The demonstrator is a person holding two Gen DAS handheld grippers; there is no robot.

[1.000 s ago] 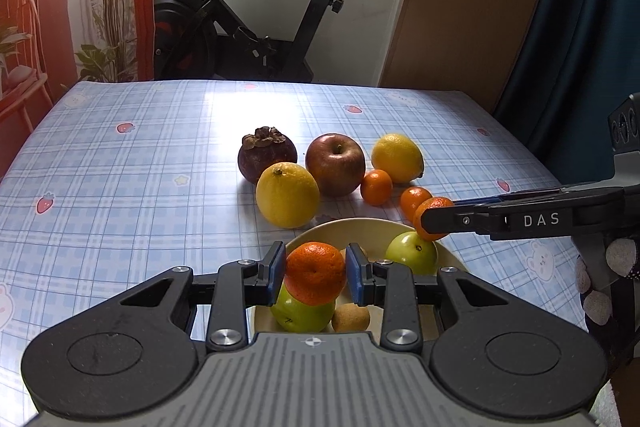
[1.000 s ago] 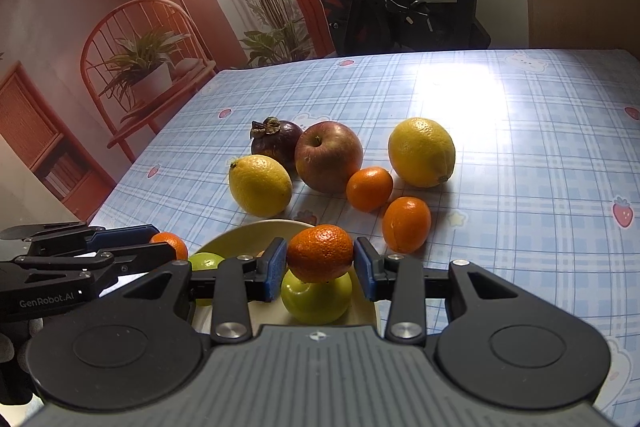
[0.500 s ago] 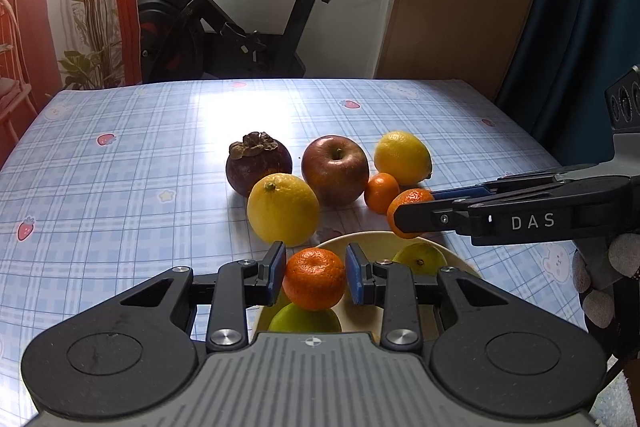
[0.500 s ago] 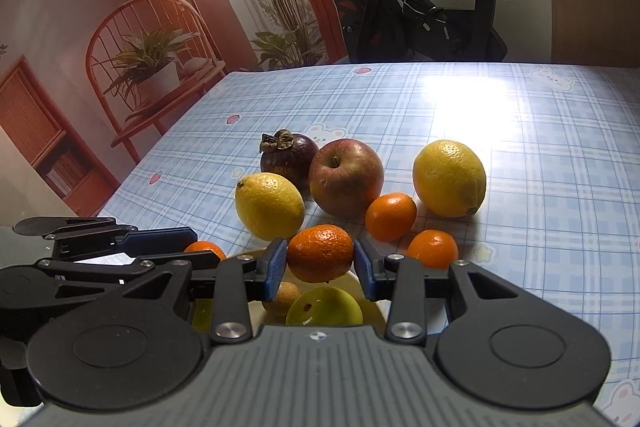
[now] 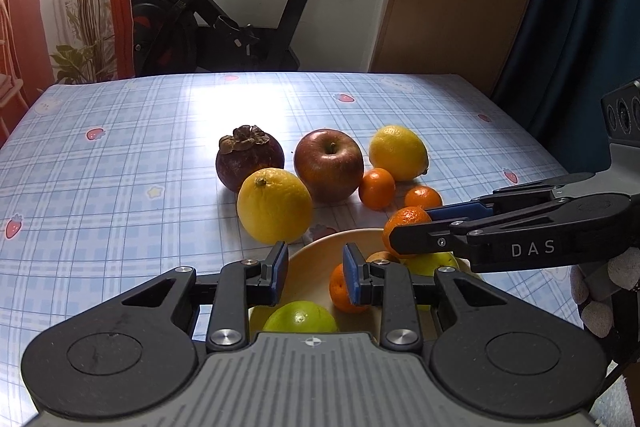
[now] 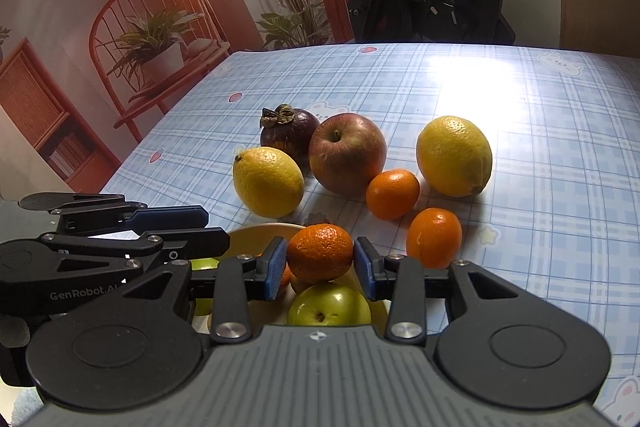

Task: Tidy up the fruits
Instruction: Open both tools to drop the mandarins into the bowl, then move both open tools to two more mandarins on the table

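Note:
My left gripper (image 5: 315, 267) hangs over the near side of the cream bowl (image 5: 312, 255). Its jaws are closing a little and nothing is between the blue pads. A tangerine (image 5: 340, 287) lies in the bowl just behind the right pad, beside a green fruit (image 5: 300, 317). My right gripper (image 6: 320, 261) is shut on a second tangerine (image 6: 320, 251) above the bowl's rim (image 6: 256, 231), over another green fruit (image 6: 328, 305). In the left wrist view the right gripper (image 5: 408, 231) reaches in from the right with that tangerine (image 5: 404, 223).
Beyond the bowl on the blue checked tablecloth (image 5: 120, 167) lie a mangosteen (image 5: 250, 157), a red apple (image 5: 329, 165), two lemons (image 5: 274, 205) (image 5: 398, 153) and two small oranges (image 5: 376, 188) (image 5: 423, 197). An exercise bike (image 5: 240, 7) stands behind the table's far edge.
The tangerine that sat between the left gripper's pads has left them and now lies in the bowl. The right gripper keeps its tangerine and has drifted over the bowl's rim.

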